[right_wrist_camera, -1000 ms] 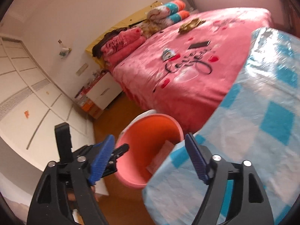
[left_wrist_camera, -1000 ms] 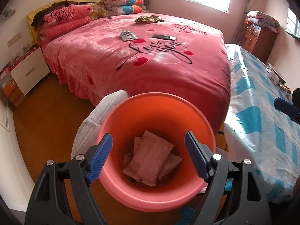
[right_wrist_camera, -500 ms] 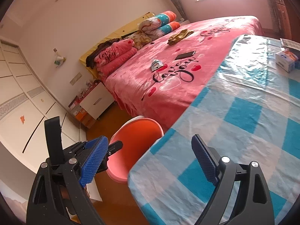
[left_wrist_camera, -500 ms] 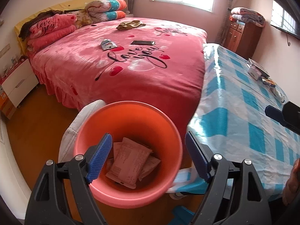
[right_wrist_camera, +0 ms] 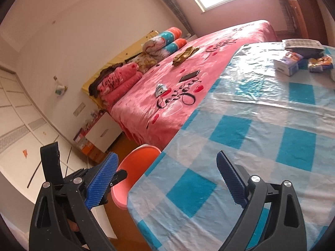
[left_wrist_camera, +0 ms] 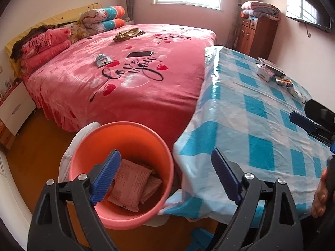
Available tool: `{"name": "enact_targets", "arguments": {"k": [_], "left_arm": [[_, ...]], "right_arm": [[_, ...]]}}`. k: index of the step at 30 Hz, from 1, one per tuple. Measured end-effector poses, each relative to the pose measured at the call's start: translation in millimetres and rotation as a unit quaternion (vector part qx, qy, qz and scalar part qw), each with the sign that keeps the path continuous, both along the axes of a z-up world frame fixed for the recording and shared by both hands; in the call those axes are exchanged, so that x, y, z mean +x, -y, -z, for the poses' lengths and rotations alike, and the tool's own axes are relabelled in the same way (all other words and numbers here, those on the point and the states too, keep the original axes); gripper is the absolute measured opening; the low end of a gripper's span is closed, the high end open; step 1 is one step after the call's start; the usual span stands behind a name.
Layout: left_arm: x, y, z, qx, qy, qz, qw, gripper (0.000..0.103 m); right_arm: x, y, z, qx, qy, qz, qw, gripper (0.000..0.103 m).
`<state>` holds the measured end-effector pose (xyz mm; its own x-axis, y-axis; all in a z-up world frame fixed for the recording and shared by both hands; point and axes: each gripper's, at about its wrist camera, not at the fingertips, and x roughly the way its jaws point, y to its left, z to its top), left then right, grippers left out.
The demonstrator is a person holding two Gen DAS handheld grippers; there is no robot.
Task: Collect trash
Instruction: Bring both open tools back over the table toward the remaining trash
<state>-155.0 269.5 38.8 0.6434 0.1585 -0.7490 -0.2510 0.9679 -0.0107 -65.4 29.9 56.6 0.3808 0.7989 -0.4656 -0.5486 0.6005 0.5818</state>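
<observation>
Below left fingers (left_wrist_camera: 106, 179) — binned wrappers (left_wrist_camera: 130, 186)

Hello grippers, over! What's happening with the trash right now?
Both grippers, left and right, empty, jaws just opened wider. Packets in orange bin. More litter far across checked table. Nothing blocking.

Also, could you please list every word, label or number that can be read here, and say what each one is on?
"Love you": on the folded pink blanket at the head of the bed.
"love you": in black script on the pink bedspread.
Script near the bedspread's far edge: too blurred.
Print on the packets in the orange bin and on the small box: too small.
</observation>
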Motion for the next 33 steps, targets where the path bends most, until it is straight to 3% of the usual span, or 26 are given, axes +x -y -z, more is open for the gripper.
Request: {"name": "enact_targets", "arguments": {"k": [14, 33], "left_arm": [[10.2, 42.6, -10.6, 0.032, 0.005, 0.038, 0.9987, 0.091], [43.7, 105.5, -26.2, 0.054, 0.016, 0.096, 0.9938, 0.091]], "right_arm": [[10.6, 33.2, 0.9, 0.022, -0.008, -0.005, 1.000, 0.098], [32.0, 101.9, 5.3, 0.062, -0.012, 0.042, 0.997, 0.098]]}}
